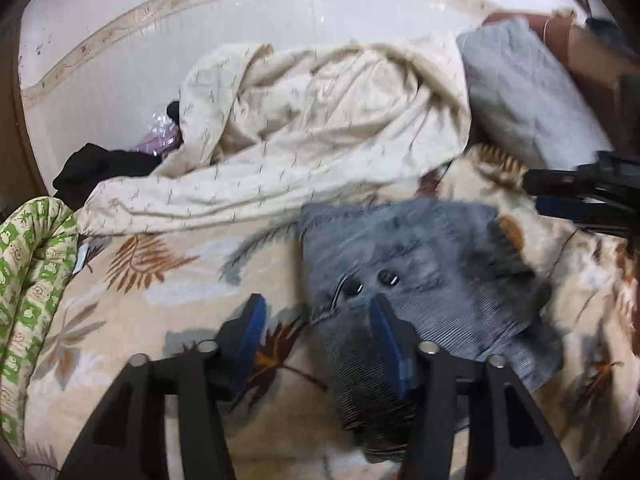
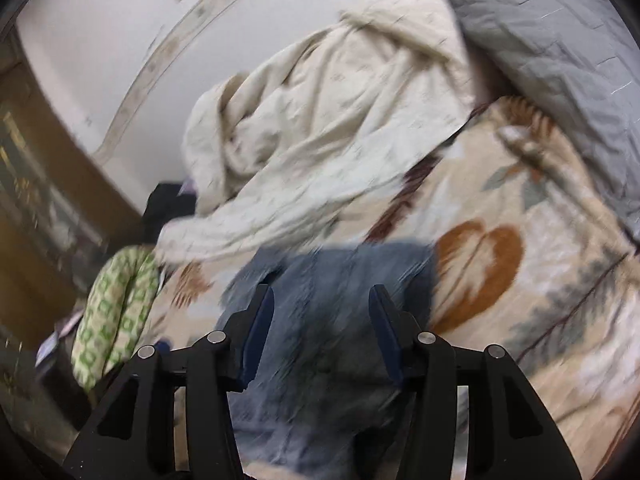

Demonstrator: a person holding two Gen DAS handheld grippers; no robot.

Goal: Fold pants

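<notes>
Blue-grey denim pants (image 1: 424, 280) lie bunched, partly folded, on leaf-print bedspread (image 1: 168, 280), centre of frame, two dark buttons up; spread flat likely to make folding easier. Left hand-held gripper (image 1: 316, 340) spread wide, empty, straddling pants' left edge: right finger over denim, left over bedspread. Right hand-held gripper (image 2: 320, 336) spread too, holding nothing, above the pants (image 2: 336, 280); contact unclear through blur. Cream blanket (image 1: 320, 128) heaped behind, grey pillow (image 1: 520, 92) upper right.

Soft indoor light — heavy motion blur, fisheye-warped dark edges.
</notes>
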